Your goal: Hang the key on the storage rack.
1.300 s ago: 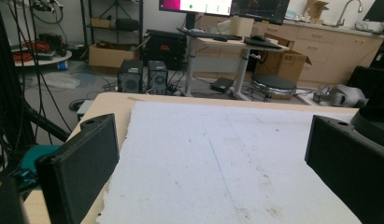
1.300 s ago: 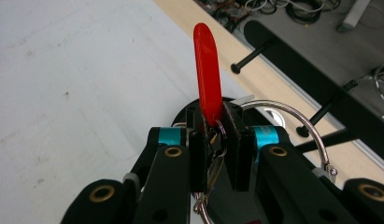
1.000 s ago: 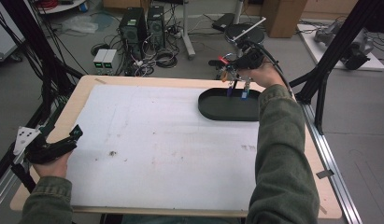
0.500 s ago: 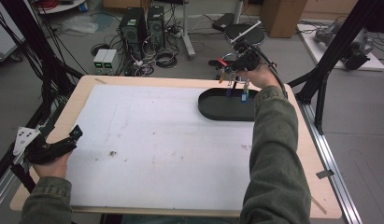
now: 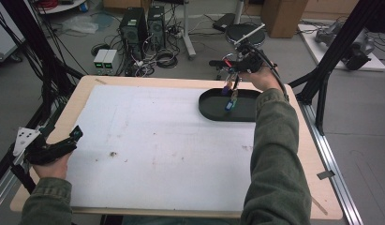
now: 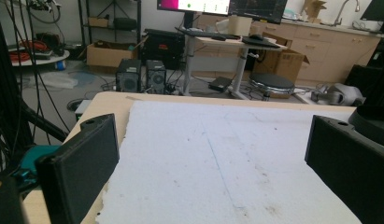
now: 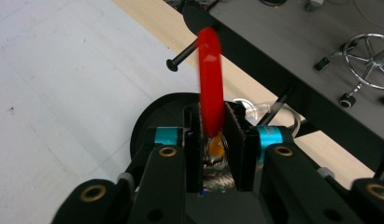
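Your right gripper (image 5: 233,83) hangs over the far end of the black oval tray (image 5: 213,110), near the table's far right corner, and in the right gripper view a red pen-like stick (image 7: 210,84) stands between its two pads. The jaws have just been opening a little, yet the stick is still caught in the narrow gap, so the release looks begun, not finished. In the high view one small blue-tipped item (image 5: 229,105) seems to lie in the tray below the gripper, though it is too small to name. Your left gripper (image 5: 56,147) rests at the near left edge of the white mat (image 5: 157,140), its jaws spread wide with nothing between them. What is left, by my judgement, is to let the stick drop into the tray and draw the hand back.
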Demonstrator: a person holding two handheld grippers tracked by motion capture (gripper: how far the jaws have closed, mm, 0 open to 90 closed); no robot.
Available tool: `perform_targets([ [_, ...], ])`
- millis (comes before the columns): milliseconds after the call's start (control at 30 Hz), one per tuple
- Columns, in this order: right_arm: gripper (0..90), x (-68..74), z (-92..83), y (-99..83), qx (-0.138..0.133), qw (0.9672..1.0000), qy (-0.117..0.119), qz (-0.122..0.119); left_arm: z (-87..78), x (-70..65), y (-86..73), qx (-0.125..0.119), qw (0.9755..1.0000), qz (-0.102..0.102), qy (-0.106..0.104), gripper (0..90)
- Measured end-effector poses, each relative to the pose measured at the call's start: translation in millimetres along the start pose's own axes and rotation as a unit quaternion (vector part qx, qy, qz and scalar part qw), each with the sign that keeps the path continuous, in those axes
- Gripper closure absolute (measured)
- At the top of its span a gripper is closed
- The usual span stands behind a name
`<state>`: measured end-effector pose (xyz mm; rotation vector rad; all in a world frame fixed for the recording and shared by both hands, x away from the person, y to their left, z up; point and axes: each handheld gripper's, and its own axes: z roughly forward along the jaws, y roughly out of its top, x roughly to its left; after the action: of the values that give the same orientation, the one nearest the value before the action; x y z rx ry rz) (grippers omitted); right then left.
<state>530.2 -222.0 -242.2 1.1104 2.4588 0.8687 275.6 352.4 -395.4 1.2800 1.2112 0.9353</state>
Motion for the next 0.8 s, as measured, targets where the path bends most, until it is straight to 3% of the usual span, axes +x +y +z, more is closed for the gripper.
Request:
perform_targets([
  [33, 67.3, 1.3, -3.2, 0.6, -0.019, 0.9998, -0.001, 0.009, -0.1, 0.2, 0.1, 0.001, 1.0000, 0.000, 0.000, 3.4],
  [267, 50.9, 2.1, -7.4, 0.8, -0.030, 0.9994, 0.000, 0.016, -0.5, 0.3, 0.3, 0.000, 1.0000, -0.002, -0.001, 3.3],
  [300, 45.7, 2.5, -7.9, 0.4, -0.030, 0.9994, 0.000, 0.017, -0.4, 0.3, 0.2, -0.001, 1.0000, -0.003, -0.001, 3.3],
  [367, 24.8, 3.6, -9.3, -1.2, -0.032, 0.9992, -0.010, 0.023, -0.4, 0.4, 0.2, -0.001, 1.0000, -0.004, -0.001, 3.3],
  [400, 24.8, 3.6, -9.3, -1.2, -0.032, 0.9992, -0.010, 0.023, -0.2, 0.5, 0.2, -0.001, 1.0000, -0.003, -0.002, 3.3],
  [433, 8.8, 5.1, -10.3, -2.7, -0.037, 0.9990, -0.009, 0.021, -0.2, 0.5, 0.2, -0.001, 1.0000, -0.003, -0.003, 3.3],
  [467, 3.8, 6.5, -11.0, -3.0, -0.038, 0.9990, -0.011, 0.022, 0.0, 0.5, 0.2, 0.000, 1.0000, -0.003, -0.003, 3.3],
  [633, 0.5, 11.3, -14.2, -3.5, -0.032, 0.9988, -0.023, 0.030, 0.2, 0.3, 0.1, 0.001, 1.0000, -0.002, 0.000, 3.3],
  [800, 0.4, 16.1, -16.3, -10.8, -0.028, 0.9983, -0.001, 0.051, 0.6, 1.1, -0.1, 0.004, 1.0000, -0.004, 0.003, 3.3],
])
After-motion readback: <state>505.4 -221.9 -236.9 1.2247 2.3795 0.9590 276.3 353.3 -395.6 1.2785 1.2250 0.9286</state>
